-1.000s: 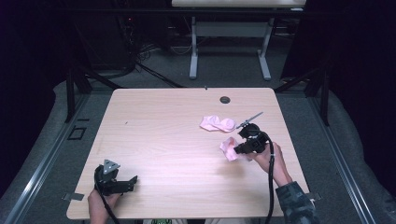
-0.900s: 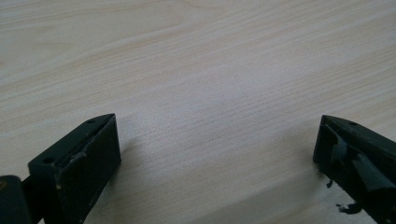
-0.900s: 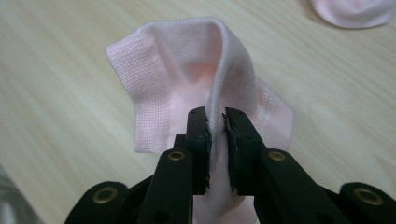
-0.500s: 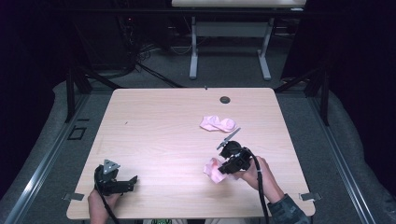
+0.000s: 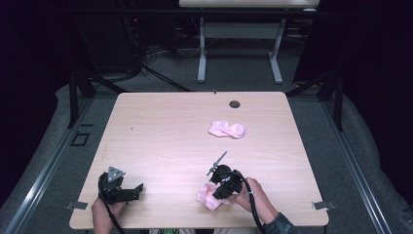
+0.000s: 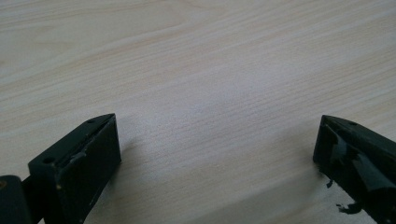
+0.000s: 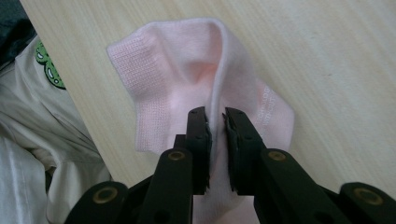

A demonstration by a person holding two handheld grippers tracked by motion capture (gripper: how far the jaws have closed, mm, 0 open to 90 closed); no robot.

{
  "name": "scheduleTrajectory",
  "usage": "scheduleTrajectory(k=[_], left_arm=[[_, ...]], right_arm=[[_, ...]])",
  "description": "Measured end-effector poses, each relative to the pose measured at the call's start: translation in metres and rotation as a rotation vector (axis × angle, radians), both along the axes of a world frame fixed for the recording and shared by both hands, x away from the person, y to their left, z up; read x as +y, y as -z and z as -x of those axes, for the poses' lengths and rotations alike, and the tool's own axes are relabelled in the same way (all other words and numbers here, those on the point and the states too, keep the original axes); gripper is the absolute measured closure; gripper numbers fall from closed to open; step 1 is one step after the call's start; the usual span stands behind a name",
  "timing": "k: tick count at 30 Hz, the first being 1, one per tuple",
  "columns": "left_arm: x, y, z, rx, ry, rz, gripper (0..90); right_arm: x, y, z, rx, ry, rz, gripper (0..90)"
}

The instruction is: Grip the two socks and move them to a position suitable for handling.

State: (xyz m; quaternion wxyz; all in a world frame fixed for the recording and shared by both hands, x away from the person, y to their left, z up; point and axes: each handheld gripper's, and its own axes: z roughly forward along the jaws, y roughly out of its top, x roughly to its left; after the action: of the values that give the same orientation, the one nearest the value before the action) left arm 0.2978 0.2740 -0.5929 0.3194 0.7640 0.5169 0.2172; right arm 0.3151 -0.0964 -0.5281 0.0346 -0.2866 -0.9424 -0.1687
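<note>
Down at the near edge of the wooden table [image 5: 160, 126], right of centre, the right gripper [image 5: 220, 187] has its jaws pinched on a fold of a pink sock [image 7: 196, 84] — in the right gripper view the fabric rises between the two black pads and spreads flat on the wood beyond them, its ribbed cuff lying toward the table's edge. A second pink sock [image 5: 227, 129] lies crumpled well apart, farther back on the right half. At the near left corner the left gripper [image 5: 122, 191] rests low over bare wood — jaws spread wide, nothing between them.
</note>
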Motion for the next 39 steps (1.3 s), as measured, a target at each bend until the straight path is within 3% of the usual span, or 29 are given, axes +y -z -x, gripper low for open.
scheduleTrajectory(k=[10,14,17,20,24,29,32,39], left_arm=[[0.0,0.0,0.0,0.0,-0.002,0.001,0.4],[0.0,0.0,0.0,-0.001,-0.002,0.001,0.4],[0.0,0.0,0.0,-0.001,-0.002,0.001,0.4],[0.0,0.0,0.0,0.0,-0.001,0.0,0.4],[0.0,0.0,0.0,0.0,-0.002,0.001,0.4],[0.0,0.0,0.0,0.0,-0.001,0.0,0.4],[0.0,0.0,0.0,0.0,-0.001,0.001,0.4],[0.0,0.0,0.0,0.0,-0.001,0.0,0.4]], right_arm=[[0.007,0.018,0.006,0.005,-0.028,0.073,80.4],[0.008,0.019,0.007,0.004,-0.025,0.062,79.7],[0.006,0.017,0.006,0.004,-0.018,0.034,57.1],[0.001,0.009,0.007,-0.024,-0.012,-0.006,21.5],[-0.007,-0.004,0.004,-0.029,-0.013,-0.042,1.4],[-0.019,-0.023,-0.013,-0.044,0.011,-0.052,0.0],[-0.026,-0.033,-0.031,-0.053,0.03,-0.043,0.0],[-0.037,-0.04,-0.082,-0.038,0.098,-0.016,0.0]])
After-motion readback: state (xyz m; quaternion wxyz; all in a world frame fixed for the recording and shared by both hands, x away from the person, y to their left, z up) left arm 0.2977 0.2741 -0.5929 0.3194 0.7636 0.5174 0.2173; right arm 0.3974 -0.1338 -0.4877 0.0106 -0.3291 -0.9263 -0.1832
